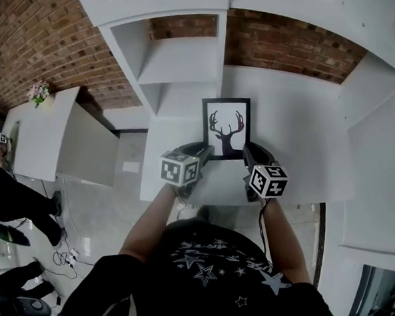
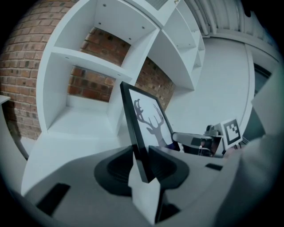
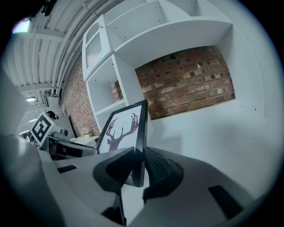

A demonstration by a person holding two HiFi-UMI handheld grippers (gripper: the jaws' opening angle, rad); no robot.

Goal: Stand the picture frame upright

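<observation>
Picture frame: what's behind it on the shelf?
Behind the picture frame stand white shelf compartments with a brick wall showing through their open backs. The frame's own back, and any stand on it, is hidden.

- frame point(image 1: 225, 128): black, smooth, with a faint sheen along its edge; the print inside looks like matt white paper
- shelf point(image 1: 183, 59): white boards, smooth and matt
- wall point(image 1: 32, 30), upper left: rough red brick
- right gripper point(image 3: 136, 165): dark matt plastic, with ribbed pads point(image 3: 156, 166)
- floor point(image 1: 94, 208), lower left: pale and glossy
</observation>
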